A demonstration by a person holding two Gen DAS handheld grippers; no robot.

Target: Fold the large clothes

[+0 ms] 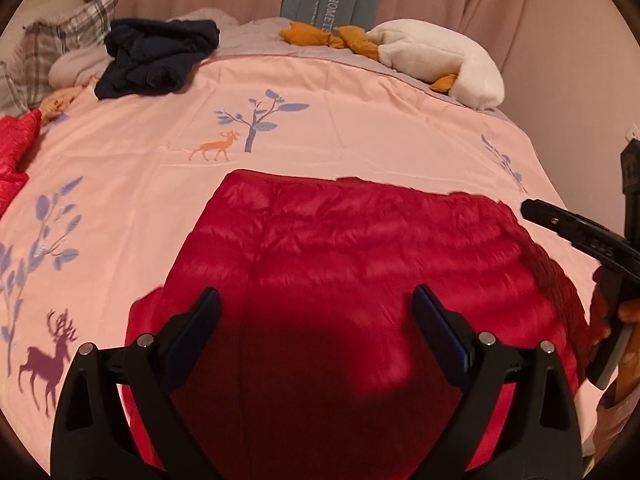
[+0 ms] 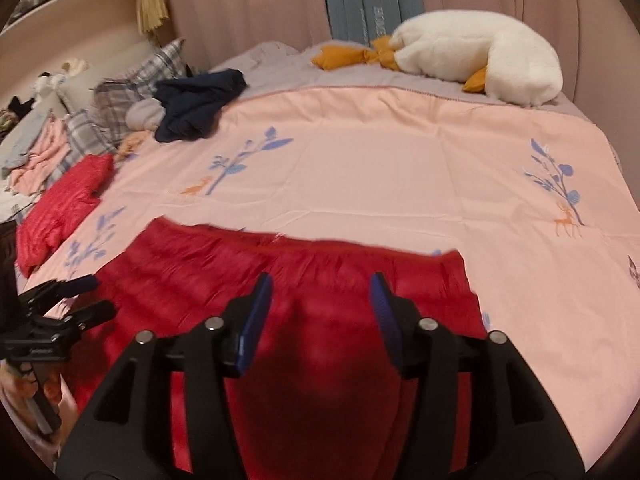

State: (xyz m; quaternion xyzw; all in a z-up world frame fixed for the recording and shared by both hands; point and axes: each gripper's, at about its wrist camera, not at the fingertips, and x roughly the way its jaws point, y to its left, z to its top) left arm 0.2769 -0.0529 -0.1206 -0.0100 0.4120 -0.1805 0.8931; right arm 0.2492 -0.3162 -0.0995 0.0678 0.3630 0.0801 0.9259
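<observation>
A large red quilted garment [image 1: 344,264] lies spread flat on the pink bedspread [image 1: 160,128], its straight edge toward the far side. It also shows in the right wrist view [image 2: 280,280]. My left gripper [image 1: 316,300] is open and empty, hovering above the garment's near middle. My right gripper [image 2: 320,284] is open and empty above the garment's right half. The right gripper shows at the right edge of the left wrist view [image 1: 532,210]; the left gripper shows at the left edge of the right wrist view [image 2: 86,294].
A second red garment [image 2: 64,208] lies at the bed's left. A dark navy garment [image 1: 156,56] is heaped at the far left near plaid pillows [image 1: 60,36]. A white goose plush [image 1: 444,60] lies at the far right. Curtains [image 2: 248,4] hang behind.
</observation>
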